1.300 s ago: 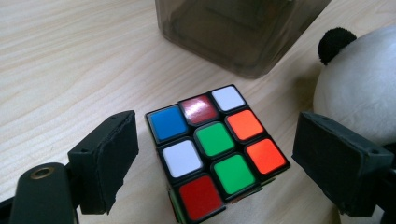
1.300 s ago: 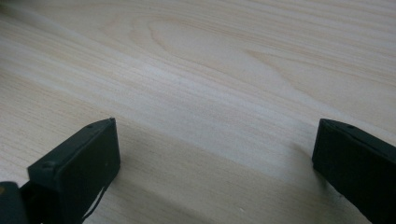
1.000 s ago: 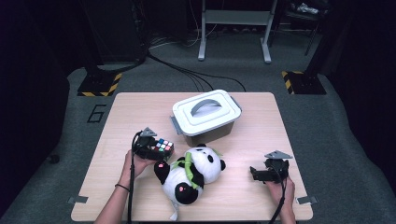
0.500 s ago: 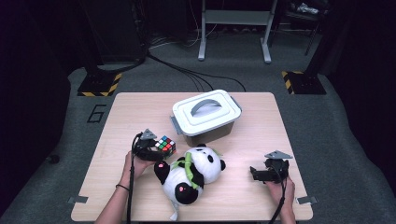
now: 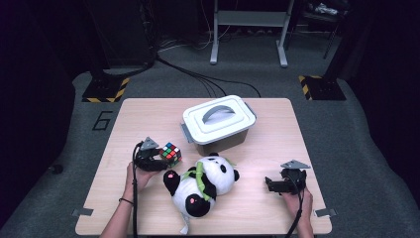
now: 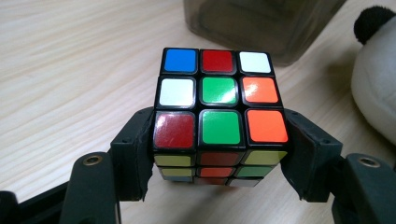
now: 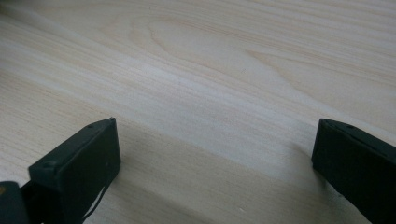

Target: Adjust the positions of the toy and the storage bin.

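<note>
Rubik's cube (image 6: pixel 219 116) sits at the left-front of the table (image 5: pixel 277 124), left gripper (image 5: pixel 157 159) closed on it, jaws pressing its two opposite side faces low down, near the bottom layer, cube looks to be resting on or just off the wood, can't tell which. Risk as I read it: the grip is low and on slick plastic, so a fast lift could let the cube tip forward out of the jaws; a squeeze that isn't square could also twist a layer and loosen the hold. Right gripper (image 5: pixel 276 184) lies at the right-front of the table, jaws wide apart over bare wood, holding nothing, well apart from the cube. Plush panda (image 5: pixel 203 181) lies just beside the cube on its right, between the two grippers, its white body at the edge of the left gripper view, so any sweep to the right would snag it. Storage box (image 5: pixel 220 124) with its white lid shut and handle up stands just behind cube and panda; if the cube is meant to go in there, the lid is in the way and the free right gripper would have to reach round the panda to get at it
</note>
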`<state>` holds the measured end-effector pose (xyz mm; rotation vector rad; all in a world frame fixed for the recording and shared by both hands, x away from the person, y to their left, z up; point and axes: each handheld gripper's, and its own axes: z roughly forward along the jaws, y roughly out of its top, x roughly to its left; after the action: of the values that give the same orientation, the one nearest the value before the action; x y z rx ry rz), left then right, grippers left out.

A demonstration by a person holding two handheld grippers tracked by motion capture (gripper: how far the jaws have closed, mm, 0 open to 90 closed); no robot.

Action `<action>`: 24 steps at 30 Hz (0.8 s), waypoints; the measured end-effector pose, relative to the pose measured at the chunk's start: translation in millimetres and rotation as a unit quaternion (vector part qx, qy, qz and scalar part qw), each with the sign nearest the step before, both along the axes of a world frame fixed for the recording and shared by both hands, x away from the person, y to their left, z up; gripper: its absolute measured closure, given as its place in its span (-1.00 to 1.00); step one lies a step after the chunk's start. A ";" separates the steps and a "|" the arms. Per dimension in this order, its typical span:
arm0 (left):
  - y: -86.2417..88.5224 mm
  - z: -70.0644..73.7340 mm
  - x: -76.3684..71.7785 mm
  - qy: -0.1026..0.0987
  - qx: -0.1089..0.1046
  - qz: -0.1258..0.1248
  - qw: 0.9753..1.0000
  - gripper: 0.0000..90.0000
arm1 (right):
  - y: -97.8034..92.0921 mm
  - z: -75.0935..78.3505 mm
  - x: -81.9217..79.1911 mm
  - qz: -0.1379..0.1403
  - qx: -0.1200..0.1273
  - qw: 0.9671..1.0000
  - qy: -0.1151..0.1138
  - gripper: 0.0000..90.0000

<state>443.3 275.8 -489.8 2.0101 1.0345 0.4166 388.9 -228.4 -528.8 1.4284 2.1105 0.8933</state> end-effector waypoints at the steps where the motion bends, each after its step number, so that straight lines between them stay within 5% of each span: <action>1: 2.1 0.8 -0.9 -0.003 -0.001 0.005 1.000 -0.24 | 0.0 0.0 0.0 0.000 0.000 1.000 0.000 -0.99; 14: 47.6 8.8 -17.1 -0.012 0.005 0.072 0.997 -0.24 | 0.1 0.0 -0.1 -0.001 0.000 1.000 0.001 -0.99; 24: 83.7 9.7 -23.0 -0.015 -0.001 0.139 0.990 -0.24 | 0.2 0.0 -0.1 -0.001 0.001 1.000 0.001 -0.99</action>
<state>420.3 359.5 -480.1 1.8567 1.3001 0.5900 388.9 -228.2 -528.8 1.4314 2.1102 0.8933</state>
